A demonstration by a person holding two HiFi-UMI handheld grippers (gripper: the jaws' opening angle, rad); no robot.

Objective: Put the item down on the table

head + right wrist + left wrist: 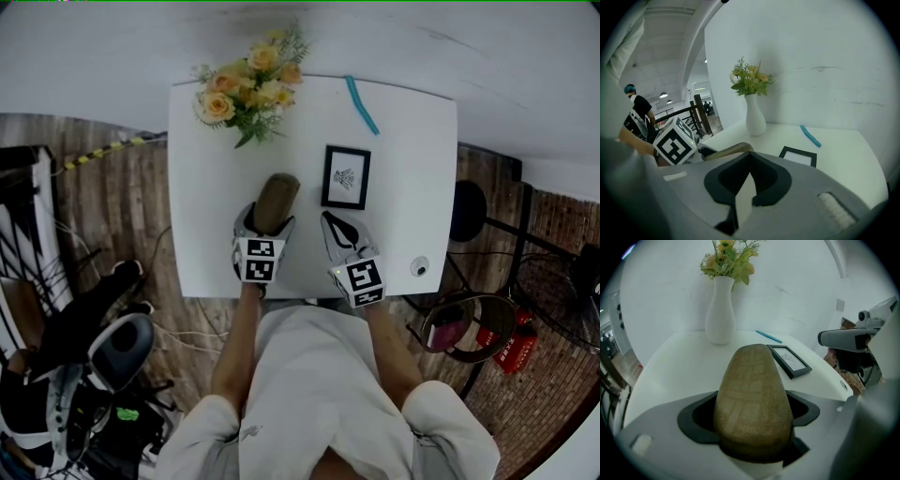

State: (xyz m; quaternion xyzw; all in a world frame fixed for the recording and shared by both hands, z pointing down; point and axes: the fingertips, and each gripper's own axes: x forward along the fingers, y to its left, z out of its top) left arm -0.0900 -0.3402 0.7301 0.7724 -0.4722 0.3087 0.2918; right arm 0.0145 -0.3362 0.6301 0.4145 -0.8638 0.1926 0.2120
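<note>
White desk mid frame, set against white wall across the top. Wood-plank floor left and right of desk. Black round stool at desk's right edge, dark metal frame just beside it. Red extinguisher lower right on floor. Black gear and cables piled lower left. Yellow-black striped strip on floor, upper left. Right gripper view: dark railing at left, ceiling lights on, white ribbed ceiling upper left.

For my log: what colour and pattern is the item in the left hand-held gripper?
The item is tan with faint checks; clearest in the left gripper view.
</note>
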